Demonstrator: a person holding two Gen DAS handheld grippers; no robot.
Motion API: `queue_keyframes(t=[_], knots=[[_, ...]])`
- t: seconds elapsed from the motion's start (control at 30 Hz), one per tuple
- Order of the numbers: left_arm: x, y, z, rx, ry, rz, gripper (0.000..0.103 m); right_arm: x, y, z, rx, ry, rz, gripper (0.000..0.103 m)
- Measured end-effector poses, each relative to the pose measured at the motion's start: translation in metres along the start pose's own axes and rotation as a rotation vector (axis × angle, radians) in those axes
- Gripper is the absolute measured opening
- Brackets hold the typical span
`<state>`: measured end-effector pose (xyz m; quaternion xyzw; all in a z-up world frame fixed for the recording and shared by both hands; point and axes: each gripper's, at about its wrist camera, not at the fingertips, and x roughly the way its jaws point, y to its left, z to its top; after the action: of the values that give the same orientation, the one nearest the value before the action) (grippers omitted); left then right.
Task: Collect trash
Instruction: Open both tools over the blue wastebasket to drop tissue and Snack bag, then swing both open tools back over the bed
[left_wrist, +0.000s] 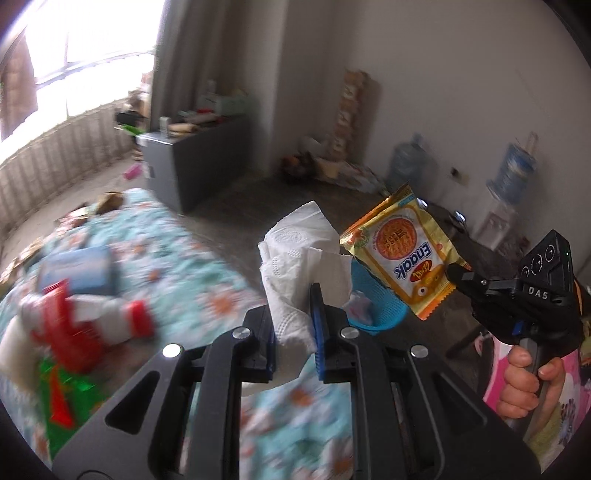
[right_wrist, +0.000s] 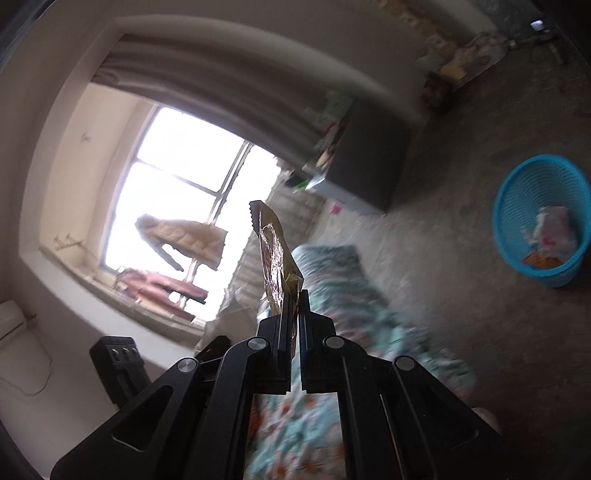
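Observation:
My left gripper (left_wrist: 293, 314) is shut on a crumpled white tissue (left_wrist: 299, 251) that sticks up between its blue pads. To its right, a hand holds my right gripper (left_wrist: 456, 275), shut on the corner of a yellow Enaak snack wrapper (left_wrist: 400, 254). In the right wrist view the snack wrapper (right_wrist: 275, 254) stands edge-on, foil side showing, pinched in the right gripper (right_wrist: 293, 299). A blue mesh basket (right_wrist: 509, 206) sits on the floor at the right with some trash inside; the basket (left_wrist: 373, 291) shows behind the tissue and under the wrapper.
A bed with a teal flowered cover (left_wrist: 192, 258) carries a red and white package (left_wrist: 85, 325), a blue box (left_wrist: 77, 273) and a green wrapper (left_wrist: 62, 398). A grey cabinet (left_wrist: 192, 162) and water jugs (left_wrist: 406, 158) line the far wall. Bare concrete floor (right_wrist: 443, 266) surrounds the basket.

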<state>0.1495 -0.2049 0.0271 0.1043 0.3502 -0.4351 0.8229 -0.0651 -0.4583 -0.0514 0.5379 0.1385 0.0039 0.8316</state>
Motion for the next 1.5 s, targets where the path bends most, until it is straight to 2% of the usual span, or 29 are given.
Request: queue_keyframes(t=[0.17,0.23,0.3,0.4,0.57,0.6,0.67,0.7,0.73,0.8,0.87,0.97,1.13,1.2,1.3,1.33,1.4,1.47,1.5], knots=[[0.065,-0.046,0.024,0.044,0.098,-0.079,0.014,-0.029,-0.044,0.019,0.024,-0.128,-0.196,0.004],[0.101,-0.067,0.032,0.059,0.162,-0.11,0.014,-0.04,-0.067,0.026,0.048,-0.178,-0.3,0.004],[0.137,-0.086,0.036,0.065,0.229,-0.133,0.014,-0.046,-0.088,0.031,0.083,-0.209,-0.357,0.004],[0.19,-0.112,0.036,0.076,0.316,-0.146,0.014,-0.047,-0.122,0.036,0.166,-0.224,-0.383,0.004],[0.273,-0.148,0.027,0.104,0.423,-0.163,0.018,-0.03,-0.177,0.044,0.279,-0.202,-0.43,0.004],[0.285,-0.151,0.026,0.101,0.431,-0.161,0.022,-0.025,-0.186,0.047,0.294,-0.197,-0.443,0.004],[0.315,-0.158,0.024,0.094,0.445,-0.164,0.041,-0.014,-0.211,0.051,0.351,-0.195,-0.448,0.006],[0.326,-0.16,0.023,0.091,0.45,-0.159,0.06,-0.008,-0.229,0.054,0.387,-0.19,-0.454,0.01],[0.337,-0.162,0.021,0.085,0.451,-0.143,0.068,0.002,-0.252,0.055,0.44,-0.177,-0.491,0.021],[0.353,-0.164,0.017,0.056,0.453,-0.113,0.069,0.012,-0.285,0.054,0.511,-0.156,-0.542,0.04],[0.363,-0.162,0.015,0.013,0.475,-0.104,0.071,0.019,-0.309,0.045,0.565,-0.125,-0.628,0.04],[0.358,-0.155,0.015,-0.049,0.481,-0.132,0.072,0.012,-0.31,0.027,0.574,-0.15,-0.629,0.041],[0.328,-0.152,0.03,-0.031,0.428,-0.151,0.072,-0.006,-0.276,0.009,0.482,-0.194,-0.649,0.046],[0.302,-0.15,0.04,-0.054,0.405,-0.198,0.072,-0.014,-0.252,0.004,0.442,-0.213,-0.656,0.049],[0.257,-0.135,0.054,-0.163,0.394,-0.333,0.076,-0.021,-0.222,0.003,0.383,-0.226,-0.645,0.067],[0.24,-0.129,0.056,-0.201,0.383,-0.363,0.077,-0.016,-0.209,0.002,0.358,-0.215,-0.632,0.067],[0.208,-0.116,0.06,-0.245,0.358,-0.379,0.077,-0.008,-0.186,0.001,0.324,-0.183,-0.584,0.067],[0.169,-0.1,0.061,-0.276,0.305,-0.349,0.077,-0.001,-0.156,0.0,0.28,-0.164,-0.523,0.067],[0.137,-0.085,0.06,-0.306,0.246,-0.304,0.077,0.007,-0.14,0.005,0.247,-0.152,-0.49,0.067]])
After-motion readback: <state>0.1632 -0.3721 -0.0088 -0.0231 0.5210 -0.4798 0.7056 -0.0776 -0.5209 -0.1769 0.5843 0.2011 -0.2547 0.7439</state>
